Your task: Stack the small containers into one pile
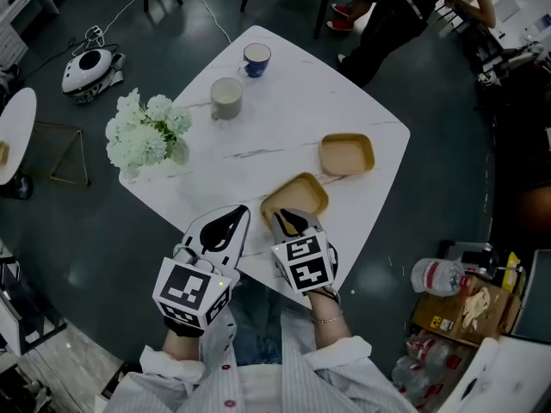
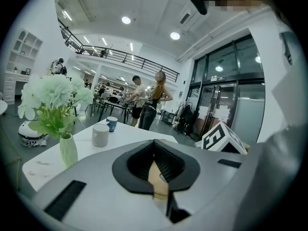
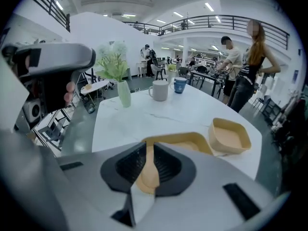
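Right gripper (image 1: 288, 222) jaws pinch near container (image 1: 297, 194) rim, left gripper (image 1: 231, 222) jaws closed, empty; next, likely lift into far container (image 1: 346, 154).

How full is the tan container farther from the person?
Empty. In the right gripper view the far container shows only its bare tan floor and walls; nothing lies in it.

White table (image 1: 284, 110): containers (image 1: 347, 154), mugs (image 1: 226, 98), vase (image 1: 178, 151)

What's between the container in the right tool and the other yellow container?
Nothing: a narrow strip of bare white table separates the near container, held by the right tool, from the far container, clearest in the head view.
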`<state>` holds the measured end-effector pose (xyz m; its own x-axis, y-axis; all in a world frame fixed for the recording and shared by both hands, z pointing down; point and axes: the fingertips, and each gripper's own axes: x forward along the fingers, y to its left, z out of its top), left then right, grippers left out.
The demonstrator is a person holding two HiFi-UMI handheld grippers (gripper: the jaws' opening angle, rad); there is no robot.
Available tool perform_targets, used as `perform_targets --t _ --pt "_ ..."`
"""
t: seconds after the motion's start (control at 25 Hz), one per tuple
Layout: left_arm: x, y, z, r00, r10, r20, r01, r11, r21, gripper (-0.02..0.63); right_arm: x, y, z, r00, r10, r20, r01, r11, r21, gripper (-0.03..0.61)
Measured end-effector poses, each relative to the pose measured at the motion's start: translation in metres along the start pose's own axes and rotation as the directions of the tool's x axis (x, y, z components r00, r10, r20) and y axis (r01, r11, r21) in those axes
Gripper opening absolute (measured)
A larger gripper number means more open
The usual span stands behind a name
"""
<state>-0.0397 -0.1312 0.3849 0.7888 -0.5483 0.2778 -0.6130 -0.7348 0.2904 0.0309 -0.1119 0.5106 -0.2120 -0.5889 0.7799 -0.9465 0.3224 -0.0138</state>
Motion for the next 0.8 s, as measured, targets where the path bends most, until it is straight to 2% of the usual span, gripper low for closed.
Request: perform_targets --t 0.4,0.8 --pt "0.036 -0.029 0.012 0.999 0.036 0.021 -0.036 0.999 0.006 0.017 -0.032 -0.094 0.014 0.997 -0.057 0.06 0.057 0.998 -0.009 0.041" --pt "0.07 -0.044 0.003 0.995 0.103 0.008 -0.103 0.994 -0.023 0.017 -0.014 -0.164 0.024 0.998 -0.032 0.045 0.035 0.998 -0.05 0.041"
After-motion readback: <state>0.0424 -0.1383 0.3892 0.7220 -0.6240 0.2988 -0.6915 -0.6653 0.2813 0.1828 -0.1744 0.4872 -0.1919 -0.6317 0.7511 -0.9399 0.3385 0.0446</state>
